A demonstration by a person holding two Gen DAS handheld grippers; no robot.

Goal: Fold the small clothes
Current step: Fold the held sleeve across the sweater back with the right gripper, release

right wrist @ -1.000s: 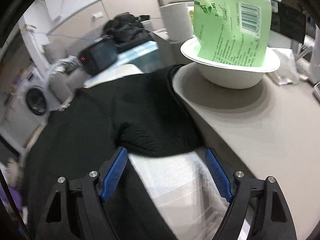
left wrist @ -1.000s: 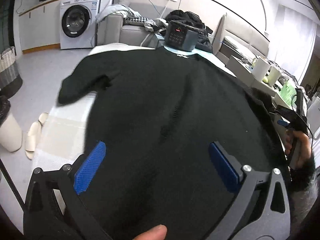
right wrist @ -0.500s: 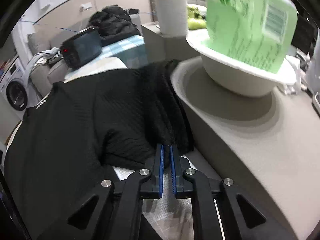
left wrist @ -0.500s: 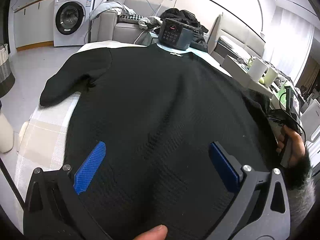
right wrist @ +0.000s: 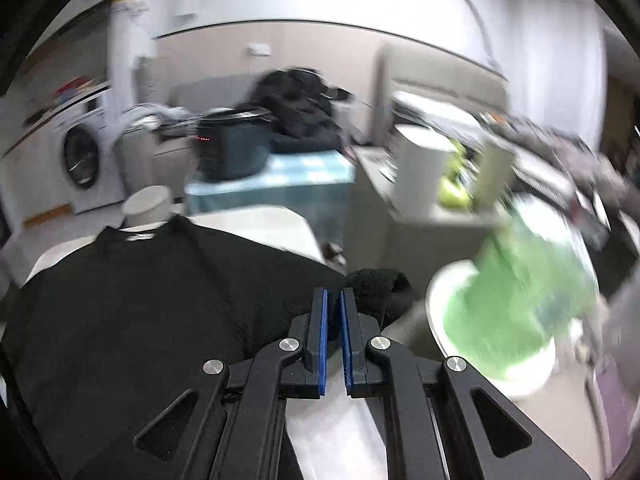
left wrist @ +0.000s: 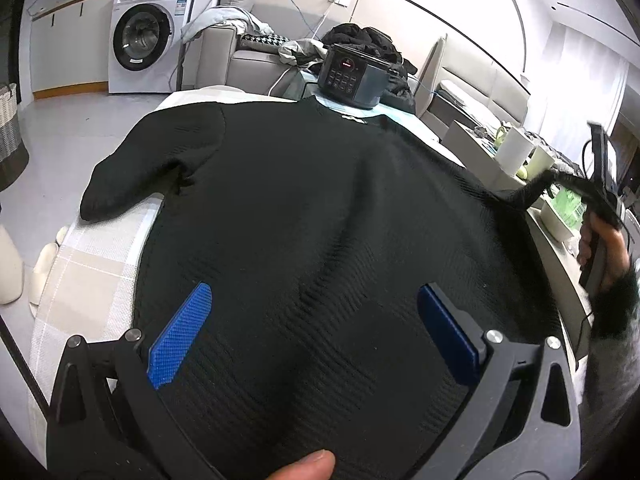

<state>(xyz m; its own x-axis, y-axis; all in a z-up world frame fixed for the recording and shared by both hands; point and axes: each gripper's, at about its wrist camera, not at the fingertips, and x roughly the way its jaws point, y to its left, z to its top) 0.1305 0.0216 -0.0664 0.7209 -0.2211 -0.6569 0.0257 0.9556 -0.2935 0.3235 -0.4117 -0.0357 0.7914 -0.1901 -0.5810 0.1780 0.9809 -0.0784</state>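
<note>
A black knit sweater [left wrist: 320,216] lies spread flat on the bench [left wrist: 92,272], which wears a pale checked cloth, and it fills most of the left wrist view. Its long axis runs from the hem at the bottom of the frame up to the collar near the top centre, so the neck points away toward a dark cooker [left wrist: 352,80] with a red display standing just beyond it. One sleeve [left wrist: 148,168] angles out to the upper left of the frame and lies on the cloth, its cuff pointing down and left. The other sleeve [left wrist: 528,192] is drawn out to the right edge and lifted off the bench. There the right gripper [right wrist: 333,312] has it: the jaws have just closed to a narrow slit on the cuff [right wrist: 376,284], whose black knit bunches just above the blue pads [right wrist: 323,336] (the rest of that view is smeared, so finer detail is lost). The person's hand [left wrist: 600,252] on that tool shows at the right of the left wrist frame. The left gripper [left wrist: 316,336] hangs over the sweater's lower body with its jaws wide apart and nothing between them. A white bowl [right wrist: 452,320] holding a green packet [right wrist: 532,304] sits at the lower right of the right wrist view, just beside the cuff.
</note>
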